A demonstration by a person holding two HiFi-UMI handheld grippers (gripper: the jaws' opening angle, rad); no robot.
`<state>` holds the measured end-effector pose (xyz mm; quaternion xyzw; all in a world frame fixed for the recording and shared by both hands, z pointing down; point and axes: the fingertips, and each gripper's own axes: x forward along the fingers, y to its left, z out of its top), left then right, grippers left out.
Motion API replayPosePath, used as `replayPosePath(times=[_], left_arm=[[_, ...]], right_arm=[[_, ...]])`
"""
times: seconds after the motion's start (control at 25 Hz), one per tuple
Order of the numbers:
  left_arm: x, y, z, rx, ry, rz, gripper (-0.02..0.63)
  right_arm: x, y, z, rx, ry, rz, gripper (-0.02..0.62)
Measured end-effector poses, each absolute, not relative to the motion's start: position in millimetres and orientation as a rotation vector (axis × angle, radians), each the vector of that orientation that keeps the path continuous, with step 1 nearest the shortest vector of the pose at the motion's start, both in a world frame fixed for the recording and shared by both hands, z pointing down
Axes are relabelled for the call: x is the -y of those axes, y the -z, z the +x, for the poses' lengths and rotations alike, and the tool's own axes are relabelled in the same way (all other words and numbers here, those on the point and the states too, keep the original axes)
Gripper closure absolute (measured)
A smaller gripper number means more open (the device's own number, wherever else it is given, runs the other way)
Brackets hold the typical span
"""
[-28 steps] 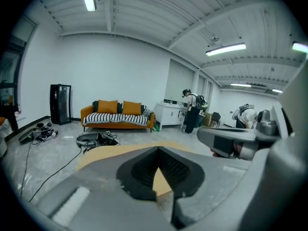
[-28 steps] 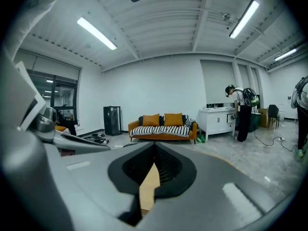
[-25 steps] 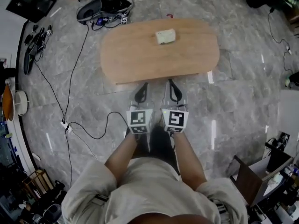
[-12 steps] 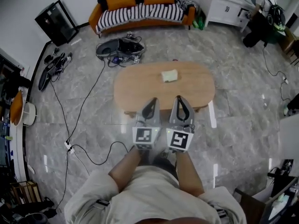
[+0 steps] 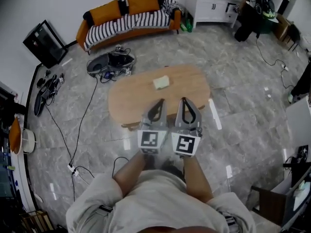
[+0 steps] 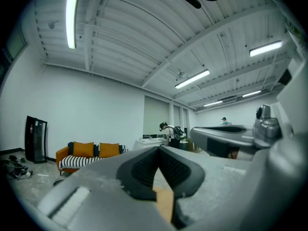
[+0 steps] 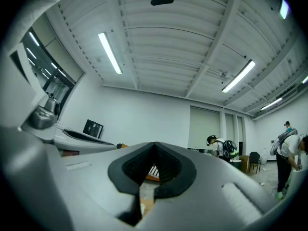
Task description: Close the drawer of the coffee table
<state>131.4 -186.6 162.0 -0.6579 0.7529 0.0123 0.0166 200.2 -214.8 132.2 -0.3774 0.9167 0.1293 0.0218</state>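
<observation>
over the table (image 5: pixel 194 87), left hand-held gripper (image 5: pixel 158 103) and right hand-held gripper (image 5: pixel 184 101) both pressed together, empty; drawer probably rigid and light-sliding, so push flat on its front centre.

The desk (image 5: pixel 127 98) lies at my twelve o'clock, a small block (image 5: pixel 161 82) on its middle. Behind it, at eleven, sits the sofa (image 5: pixel 129 18); a cabinet (image 5: pixel 209 6) stands at one o'clock.

Beige rolled-sleeve shirt (image 5: pixel 160 200), grey left tool (image 5: pixel 158 102) and right tool (image 5: pixel 183 101), black inner pads (image 6: pixel 139 171), cubes (image 5: pixel 149 141) with black-and-white square markers
</observation>
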Motion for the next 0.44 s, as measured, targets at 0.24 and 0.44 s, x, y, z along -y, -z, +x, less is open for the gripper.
replayPosePath(times=[0.24,0.44], left_arm=[[203.1,-162.6,174.2,-2.232,-0.007,-2.138,0.584],[203.6,-163.1,187.4,-2.197,0.011,-2.175,0.584]], right_arm=[[227.3,-128.5,248.2,-2.789,-0.407,-1.268,0.589],[224.3,-126.6,258.6,-2.768,-0.416,-1.291,0.589]])
